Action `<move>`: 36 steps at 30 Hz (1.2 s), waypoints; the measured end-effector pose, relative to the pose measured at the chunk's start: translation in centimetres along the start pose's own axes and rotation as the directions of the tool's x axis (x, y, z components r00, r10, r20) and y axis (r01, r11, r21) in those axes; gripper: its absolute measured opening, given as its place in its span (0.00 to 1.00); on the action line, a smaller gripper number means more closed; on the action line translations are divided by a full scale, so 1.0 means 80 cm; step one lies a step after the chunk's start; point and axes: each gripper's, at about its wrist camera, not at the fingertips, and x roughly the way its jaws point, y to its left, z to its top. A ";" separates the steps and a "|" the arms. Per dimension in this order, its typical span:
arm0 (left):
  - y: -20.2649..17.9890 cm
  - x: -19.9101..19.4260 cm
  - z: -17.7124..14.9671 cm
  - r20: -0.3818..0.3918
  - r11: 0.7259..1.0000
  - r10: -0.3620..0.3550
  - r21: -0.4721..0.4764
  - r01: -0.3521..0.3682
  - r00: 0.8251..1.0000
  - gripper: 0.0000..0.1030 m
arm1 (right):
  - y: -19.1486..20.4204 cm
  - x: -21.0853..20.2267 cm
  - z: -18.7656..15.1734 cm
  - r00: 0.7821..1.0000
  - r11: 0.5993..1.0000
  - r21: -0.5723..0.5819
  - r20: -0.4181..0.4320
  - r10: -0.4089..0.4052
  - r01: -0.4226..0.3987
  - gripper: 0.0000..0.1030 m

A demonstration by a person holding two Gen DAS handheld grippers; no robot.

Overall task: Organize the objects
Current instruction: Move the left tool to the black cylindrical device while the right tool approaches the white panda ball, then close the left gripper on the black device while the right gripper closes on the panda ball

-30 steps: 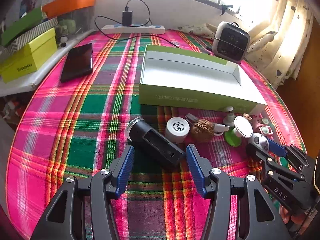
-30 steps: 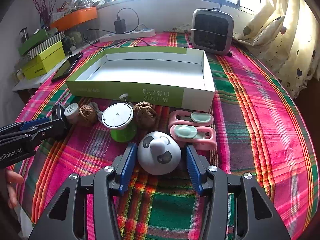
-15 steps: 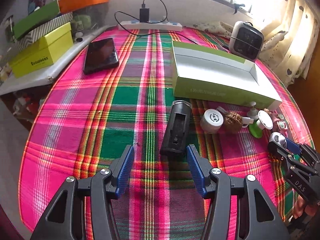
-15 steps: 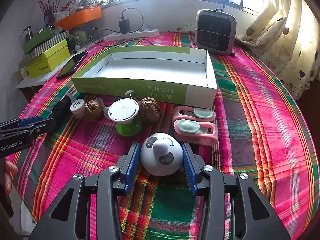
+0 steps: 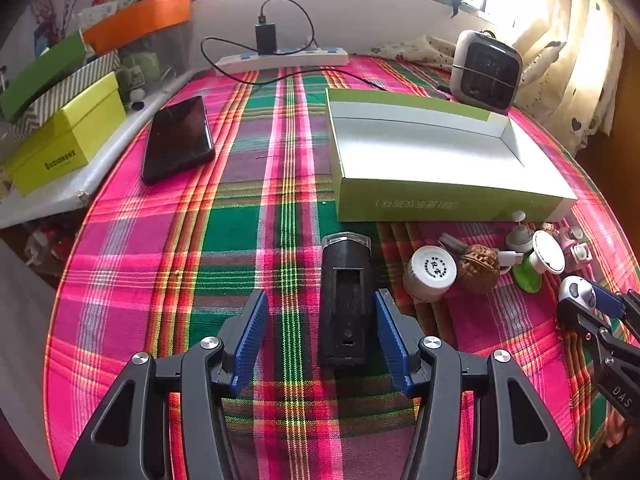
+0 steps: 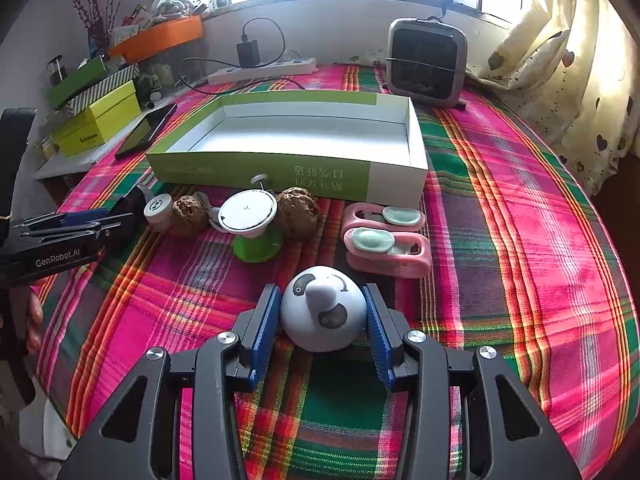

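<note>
On the pink-and-green plaid tablecloth (image 6: 520,208): smooth, rounded white panda-faced dome (image 6: 323,312), likely light and slippery, clasped low at its widest by my right gripper (image 6: 320,322); left gripper (image 5: 318,338) spread around the rigid black oblong device (image 5: 344,300).

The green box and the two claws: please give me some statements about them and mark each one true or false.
1. The green box has nothing inside. True.
2. The right claw is closed on a walnut. False: it grips the panda-face dome; both walnuts lie near the box.
3. The left claw is open, with the black device between its fingers. True.
4. The black device stands upright. False: it lies flat on the plaid cloth.
5. The phone lies inside the green box. False: it lies on the cloth, apart from the box.
</note>
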 end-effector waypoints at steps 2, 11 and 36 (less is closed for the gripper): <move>0.002 0.001 0.001 0.007 1.000 -0.003 0.002 0.003 1.000 0.51 | 0.001 0.001 0.001 1.000 1.000 -0.004 0.001 -0.006 0.006 0.42; 0.003 0.002 0.004 0.019 1.000 0.001 0.007 -0.001 1.000 0.33 | 0.002 0.005 0.003 1.000 1.000 -0.007 0.006 -0.018 0.018 0.42; -0.012 -0.021 0.011 0.063 0.998 -0.045 0.037 0.043 0.997 0.24 | 0.003 -0.002 0.009 0.999 1.000 -0.018 0.033 0.013 -0.012 0.36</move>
